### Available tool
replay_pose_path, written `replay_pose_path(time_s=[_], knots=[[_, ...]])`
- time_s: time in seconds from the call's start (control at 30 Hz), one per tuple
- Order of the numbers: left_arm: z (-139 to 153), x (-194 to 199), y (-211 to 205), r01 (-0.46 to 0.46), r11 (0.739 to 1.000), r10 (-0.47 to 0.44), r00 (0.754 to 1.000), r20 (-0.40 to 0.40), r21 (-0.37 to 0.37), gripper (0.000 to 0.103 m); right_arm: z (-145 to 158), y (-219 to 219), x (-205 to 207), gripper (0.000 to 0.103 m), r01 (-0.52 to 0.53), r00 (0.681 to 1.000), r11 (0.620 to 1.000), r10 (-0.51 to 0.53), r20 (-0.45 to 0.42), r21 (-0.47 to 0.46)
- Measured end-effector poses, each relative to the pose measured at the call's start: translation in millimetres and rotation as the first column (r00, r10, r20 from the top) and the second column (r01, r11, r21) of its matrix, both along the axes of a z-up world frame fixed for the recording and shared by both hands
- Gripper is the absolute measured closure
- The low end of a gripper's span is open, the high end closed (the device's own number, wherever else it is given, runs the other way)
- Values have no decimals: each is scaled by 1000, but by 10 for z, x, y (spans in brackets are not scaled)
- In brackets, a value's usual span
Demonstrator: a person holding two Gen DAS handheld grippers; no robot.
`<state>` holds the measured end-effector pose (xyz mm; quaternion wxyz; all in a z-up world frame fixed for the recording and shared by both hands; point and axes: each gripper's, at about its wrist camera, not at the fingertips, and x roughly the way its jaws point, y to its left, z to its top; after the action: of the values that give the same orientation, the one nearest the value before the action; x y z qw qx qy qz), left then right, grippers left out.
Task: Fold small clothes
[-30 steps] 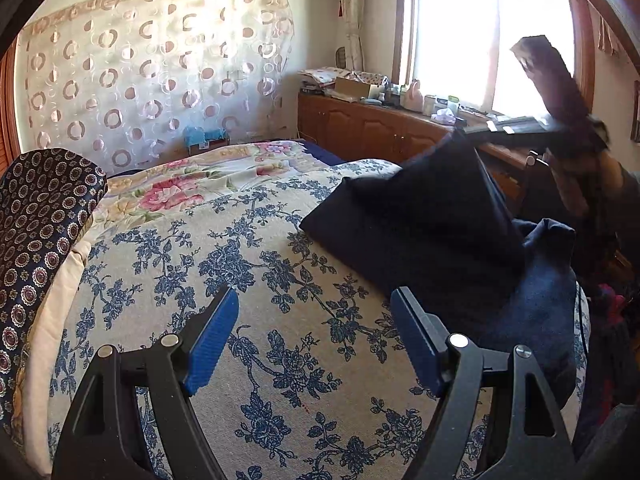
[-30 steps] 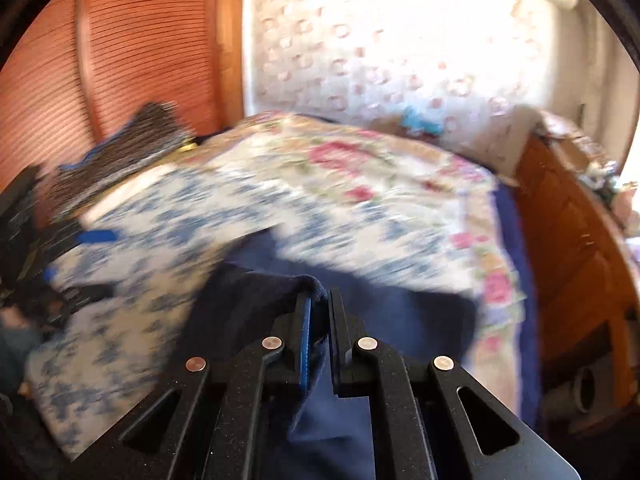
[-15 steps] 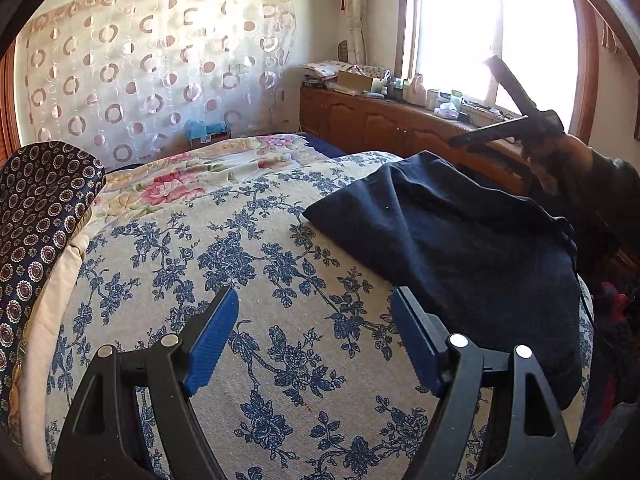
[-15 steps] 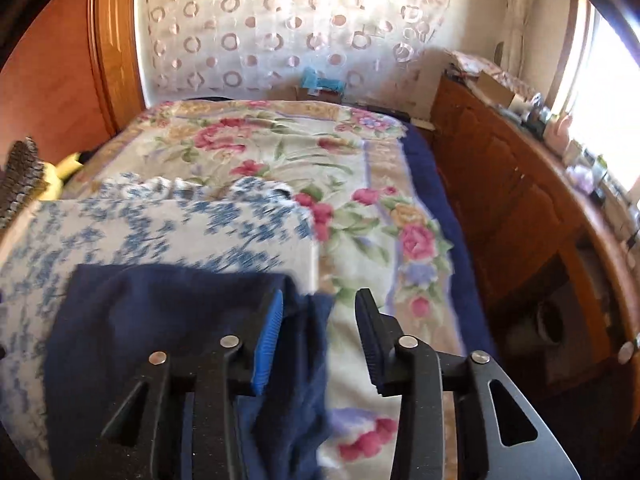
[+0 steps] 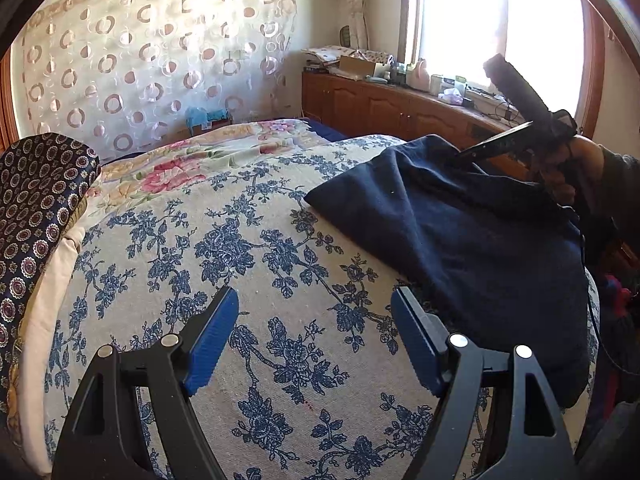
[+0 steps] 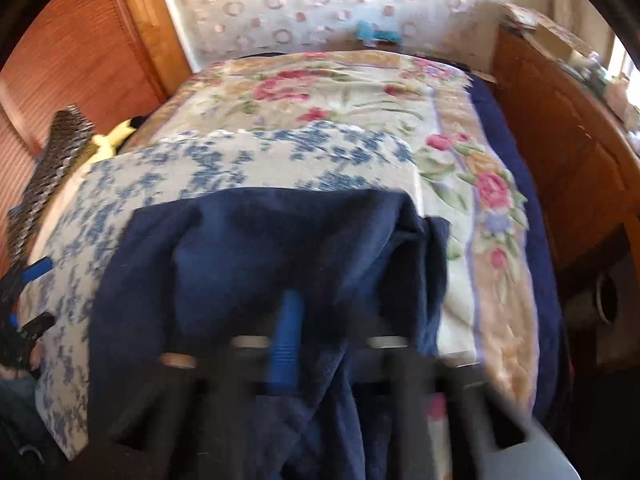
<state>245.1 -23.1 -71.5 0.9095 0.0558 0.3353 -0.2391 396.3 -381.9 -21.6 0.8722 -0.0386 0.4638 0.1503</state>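
Note:
A dark navy garment [image 5: 460, 220] lies on the blue-flowered bedspread [image 5: 248, 248], at the right side of the bed. My left gripper [image 5: 314, 332] is open and empty, hovering low over the bedspread just left of the garment's near edge. My right gripper [image 5: 472, 152] is seen in the left wrist view over the garment's far right part, tips at the cloth. In the blurred right wrist view the garment [image 6: 280, 248] bunches up around my right gripper [image 6: 320, 336]; one blue pad [image 6: 284, 344] shows, and cloth hides the other. Whether its jaws are shut is unclear.
A dark patterned cloth [image 5: 36, 208] lies at the bed's left edge. A pink-flowered blanket [image 5: 192, 164] covers the far end. A wooden cabinet [image 5: 400, 108] with clutter runs under the window on the right. A circle-patterned curtain [image 5: 152, 56] hangs behind.
One second ago my right gripper held the garment lifted; half a second ago it was open with the cloth laid flat. Now it has dropped back into the cloth. The left gripper stayed still.

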Motion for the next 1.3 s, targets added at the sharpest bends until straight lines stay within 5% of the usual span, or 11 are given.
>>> replay_pose_path(time_s=[0.23, 0.37, 0.6, 0.77, 0.9, 1.1, 1.23, 1.27, 1.3], knots=[[-36, 35, -42, -22, 999, 23, 1000, -13, 39, 24, 207, -289, -191, 99, 29, 991, 996, -18, 129, -86], [-112, 121, -107, -22, 996, 28, 998, -64, 88, 24, 138, -397, -144, 98, 88, 989, 993, -77, 128, -81], [-257, 228, -177, -14, 990, 35, 989, -144, 142, 24, 156, -387, -475, 64, 97, 982, 993, -85, 168, -63], [-261, 237, -159, -15, 990, 36, 988, -147, 140, 23, 219, -493, -1032, 54, 62, 979, 998, -61, 196, -1], [-197, 197, -123, -41, 992, 57, 990, -130, 117, 23, 184, -569, -1520, 53, 18, 978, 1000, -19, 206, 6], [95, -147, -344, 46, 999, -43, 991, -125, 22, 23, -48, -883, -1859, 53, 52, 985, 998, -46, 166, -29], [136, -409, -664, 120, 993, -120, 984, -133, -5, 23, -209, -1115, -1981, 53, 84, 988, 996, -89, 127, 41], [121, -459, -729, 131, 991, -131, 982, -139, -4, 23, -237, -1140, -1998, 59, 82, 989, 995, -89, 116, 63], [105, -502, -793, 139, 990, -137, 980, -145, 3, 23, -265, -1169, -2036, 83, 75, 991, 993, -84, 108, 89]])
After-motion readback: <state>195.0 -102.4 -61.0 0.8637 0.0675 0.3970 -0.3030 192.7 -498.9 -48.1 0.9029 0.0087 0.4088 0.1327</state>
